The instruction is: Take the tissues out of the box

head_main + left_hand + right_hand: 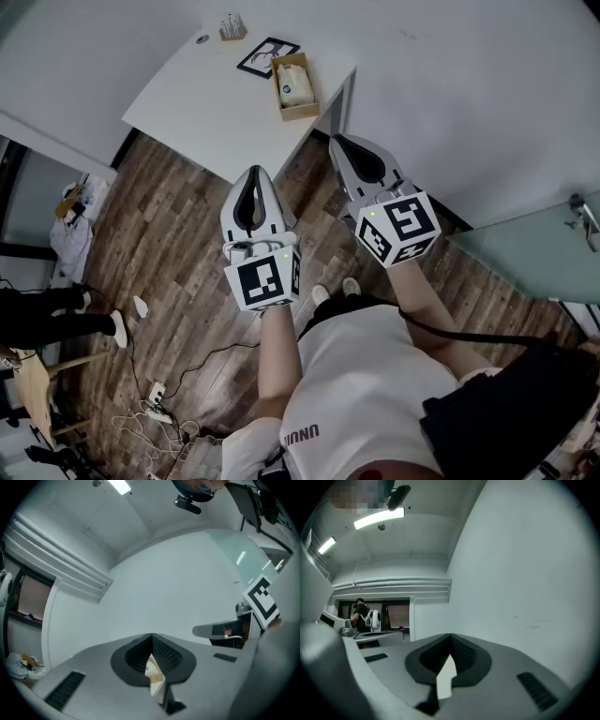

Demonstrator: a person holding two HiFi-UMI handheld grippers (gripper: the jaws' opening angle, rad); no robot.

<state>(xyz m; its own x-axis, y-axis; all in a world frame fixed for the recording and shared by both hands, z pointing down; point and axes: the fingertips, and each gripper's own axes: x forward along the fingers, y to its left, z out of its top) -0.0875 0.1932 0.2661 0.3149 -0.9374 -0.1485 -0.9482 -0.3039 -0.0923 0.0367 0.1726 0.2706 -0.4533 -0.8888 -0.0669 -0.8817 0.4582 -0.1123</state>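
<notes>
Standing on the wooden floor (178, 234) short of the counter (206, 103), I hold both tools raised in front of me, tips pointing forward. My left tool (251, 178) has its jaws brought together at the tips with nothing clamped; in its own view only a tan sliver of the scene beyond shows through the gap behind the tips. My right tool (342, 143) is likewise fully closed and empty. Neither tool is touching anything, and both hang over the floor, not yet over the counter. Ahead of them, the box (294, 111) sits near the counter's right-hand near corner, well apart from both tools. Its long axis runs roughly away from me, angled slightly, so a short end faces me. The tissues (294, 82) lie inside it as a pale pack, filling most of the open top. The box lies forward of and between the two tools, and the right tool is the nearer one; I judge it the natural tool for the reach, and its jaws must part before it enters. Beyond the box are a framed marker card (267, 56) and, farther back, a small holder (232, 28). The task has not begun.
</notes>
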